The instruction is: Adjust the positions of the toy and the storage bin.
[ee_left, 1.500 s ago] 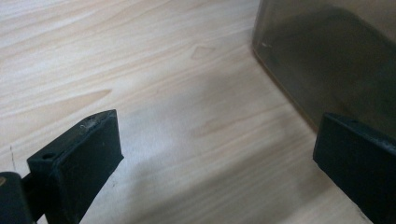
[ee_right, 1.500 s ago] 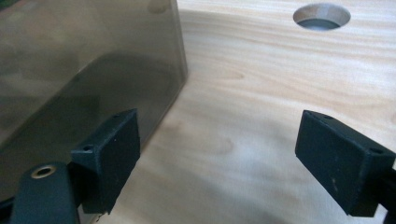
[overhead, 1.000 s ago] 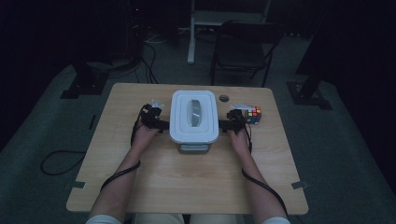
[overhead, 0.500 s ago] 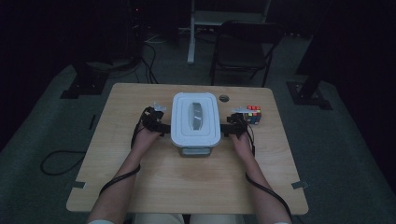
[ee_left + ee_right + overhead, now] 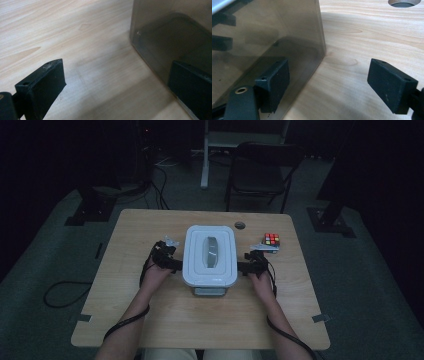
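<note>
Lidded box [image 5: 209, 256] flanked by left gripper [image 5: 172, 261] and right gripper [image 5: 247, 266], jaws spread, nothing clamped; inner jaw beside wall; shifting unfinished.

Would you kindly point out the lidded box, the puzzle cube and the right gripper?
lidded box [image 5: 210, 254], high view, on its white lid's handle.
puzzle cube [image 5: 271, 239], high view, on its coloured top face.
right gripper [image 5: 246, 266], high view, between its fingertips beside the box.

surface: wooden table [image 5: 150, 320] | on it: lidded box [image 5: 210, 255], puzzle cube [image 5: 271, 239]
</note>
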`<state>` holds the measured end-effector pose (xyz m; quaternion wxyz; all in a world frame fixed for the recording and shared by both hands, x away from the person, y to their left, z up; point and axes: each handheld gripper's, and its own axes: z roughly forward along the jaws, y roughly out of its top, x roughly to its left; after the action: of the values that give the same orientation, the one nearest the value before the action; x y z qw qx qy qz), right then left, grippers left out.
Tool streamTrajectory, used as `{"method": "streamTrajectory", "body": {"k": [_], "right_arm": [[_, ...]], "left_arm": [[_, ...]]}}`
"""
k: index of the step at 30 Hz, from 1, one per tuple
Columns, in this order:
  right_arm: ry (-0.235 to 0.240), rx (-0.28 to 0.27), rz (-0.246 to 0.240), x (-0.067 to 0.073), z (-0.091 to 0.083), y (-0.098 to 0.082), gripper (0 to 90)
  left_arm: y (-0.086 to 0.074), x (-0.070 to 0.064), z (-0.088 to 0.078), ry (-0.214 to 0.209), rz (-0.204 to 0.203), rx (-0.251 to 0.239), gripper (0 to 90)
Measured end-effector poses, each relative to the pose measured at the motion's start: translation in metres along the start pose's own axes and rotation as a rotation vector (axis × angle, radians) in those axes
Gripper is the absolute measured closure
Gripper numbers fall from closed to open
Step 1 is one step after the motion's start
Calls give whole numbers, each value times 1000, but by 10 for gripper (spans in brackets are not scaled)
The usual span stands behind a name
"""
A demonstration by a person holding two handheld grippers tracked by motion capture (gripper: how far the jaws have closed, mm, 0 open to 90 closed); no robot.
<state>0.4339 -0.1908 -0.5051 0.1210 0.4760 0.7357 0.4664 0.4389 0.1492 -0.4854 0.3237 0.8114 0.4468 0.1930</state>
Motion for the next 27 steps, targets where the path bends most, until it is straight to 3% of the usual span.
{"method": "streamTrajectory", "body": {"k": [6, 12, 27], "right_arm": [[9, 1, -7, 6, -9, -9, 179], [19, 3, -9, 9, -17, -16, 179], [24, 3, -35, 22, -42, -35, 179]], "left_arm": [[-6, -8, -8, 9, 18, 2, 21], [-15, -15, -16, -11, 19, -7, 20], [-31, -37, -37, -32, 70, -5, 20]]}}
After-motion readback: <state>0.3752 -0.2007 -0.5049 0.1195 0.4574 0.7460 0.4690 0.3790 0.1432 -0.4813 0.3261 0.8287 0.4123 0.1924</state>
